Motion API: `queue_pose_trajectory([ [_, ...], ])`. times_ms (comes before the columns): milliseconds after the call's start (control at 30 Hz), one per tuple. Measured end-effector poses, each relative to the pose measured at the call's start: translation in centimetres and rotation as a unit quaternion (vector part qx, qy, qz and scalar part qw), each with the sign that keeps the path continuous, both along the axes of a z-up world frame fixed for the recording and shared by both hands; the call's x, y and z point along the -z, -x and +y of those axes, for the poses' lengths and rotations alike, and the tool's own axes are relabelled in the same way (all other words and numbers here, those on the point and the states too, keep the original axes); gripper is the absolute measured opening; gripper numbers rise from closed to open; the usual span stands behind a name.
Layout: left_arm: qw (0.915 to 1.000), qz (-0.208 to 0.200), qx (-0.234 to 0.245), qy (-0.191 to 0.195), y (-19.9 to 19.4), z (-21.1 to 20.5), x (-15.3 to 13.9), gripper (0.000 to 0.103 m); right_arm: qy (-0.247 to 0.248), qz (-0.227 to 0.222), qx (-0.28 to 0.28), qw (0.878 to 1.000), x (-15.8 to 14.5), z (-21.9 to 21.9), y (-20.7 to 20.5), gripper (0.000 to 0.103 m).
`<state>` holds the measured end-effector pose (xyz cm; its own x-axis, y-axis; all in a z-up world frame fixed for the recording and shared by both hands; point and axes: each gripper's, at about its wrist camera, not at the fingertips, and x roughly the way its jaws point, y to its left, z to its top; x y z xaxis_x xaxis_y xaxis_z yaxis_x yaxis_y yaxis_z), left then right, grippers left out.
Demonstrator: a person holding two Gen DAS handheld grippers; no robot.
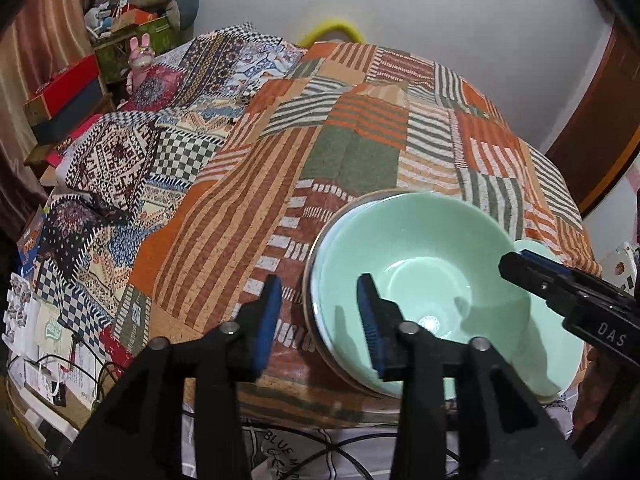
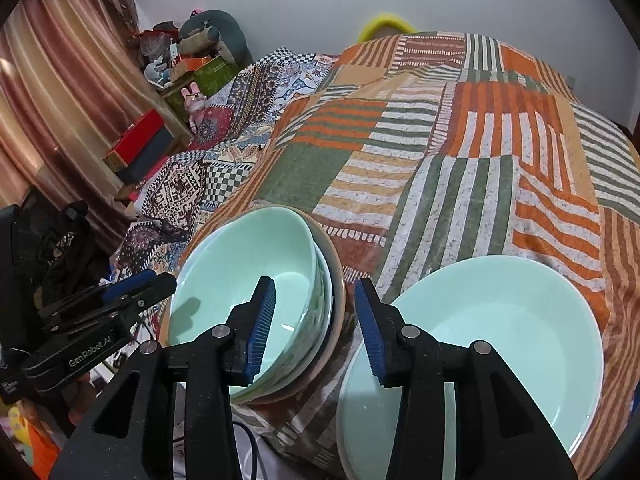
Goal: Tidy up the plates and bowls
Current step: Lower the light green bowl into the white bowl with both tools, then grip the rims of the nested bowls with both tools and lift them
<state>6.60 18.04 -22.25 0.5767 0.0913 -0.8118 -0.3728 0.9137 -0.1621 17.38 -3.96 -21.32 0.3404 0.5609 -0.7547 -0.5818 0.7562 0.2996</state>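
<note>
Left tool [image 2: 132,286] reads "GenRobot.AI"; right tool [image 1: 520,264] reads "DAS".

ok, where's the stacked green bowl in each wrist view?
Left wrist: green bowl lower right, left gripper straddling its near-left rim.
Right wrist: green bowl lower left-centre, beside the green plate.
Shared landmark: pink rabbit toy at upper left.
</note>
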Motion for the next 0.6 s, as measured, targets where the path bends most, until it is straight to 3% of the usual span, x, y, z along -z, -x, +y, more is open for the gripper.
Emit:
queue_pose_trajectory([
  [100,0.9996,0.015,-0.005,0.025,-0.2,0.7,1.3,0.040,0.000,0.010,0.001,1.000,0.6,0.0,-0.2,0.044],
  [267,0.9972,0.022,-0.008,0.071,-0.4,1.7,3.0,0.040,0.004,0.029,-0.003,1.000,1.7,0.4,-0.6,0.044],
  [600,0.9958,0.022,0.003,0.089,-1.1,1.6,4.0,0.037,-0.002,0.045,0.005,0.999,2.7,0.5,-1.3,0.043],
])
